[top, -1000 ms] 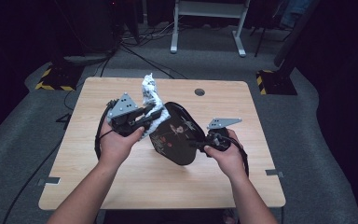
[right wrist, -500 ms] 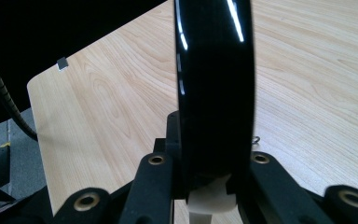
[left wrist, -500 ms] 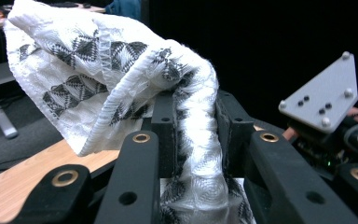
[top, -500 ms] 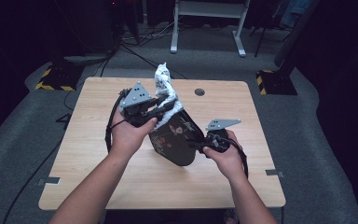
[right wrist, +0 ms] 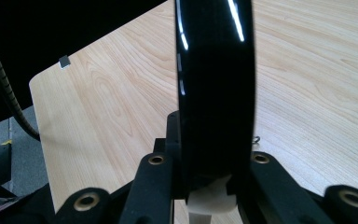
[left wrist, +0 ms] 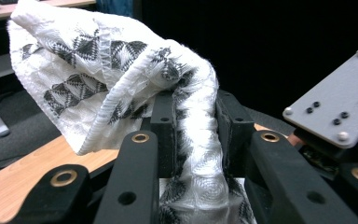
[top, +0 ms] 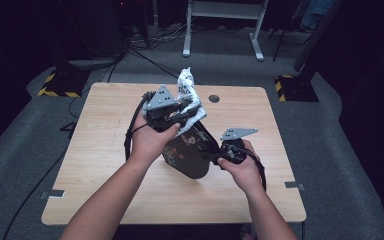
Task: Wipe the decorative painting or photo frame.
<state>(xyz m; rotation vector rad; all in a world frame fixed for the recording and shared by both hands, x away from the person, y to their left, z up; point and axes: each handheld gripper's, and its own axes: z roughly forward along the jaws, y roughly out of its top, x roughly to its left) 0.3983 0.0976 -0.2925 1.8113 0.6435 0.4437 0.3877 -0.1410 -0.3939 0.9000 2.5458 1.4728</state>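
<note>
High view: I hold the left hand-held gripper (top: 182, 112) raised above the tabletop (top: 100, 150), with the white patterned cloth (top: 187, 92) bunched at its tip and standing up from it. The right hand-held gripper (top: 215, 156) grips the edge of the black plate (top: 190, 152), which is tilted up on edge near the centre of the tabletop. The cloth touches the plate's upper part, so I judge a wiping job to be in progress; how much of the surface is left to wipe, I cannot tell. The plate face carries a printed design, too small to read.

Left gripper view: the jaws are closed tightly on a twisted fold of the cloth (left wrist: 121, 79). The black diamond weave carries no lettering.

Right gripper view: the jaws are clamped on the plate (right wrist: 214, 88) rim, seen edge-on and glossy. No label or writing is legible here.
</note>
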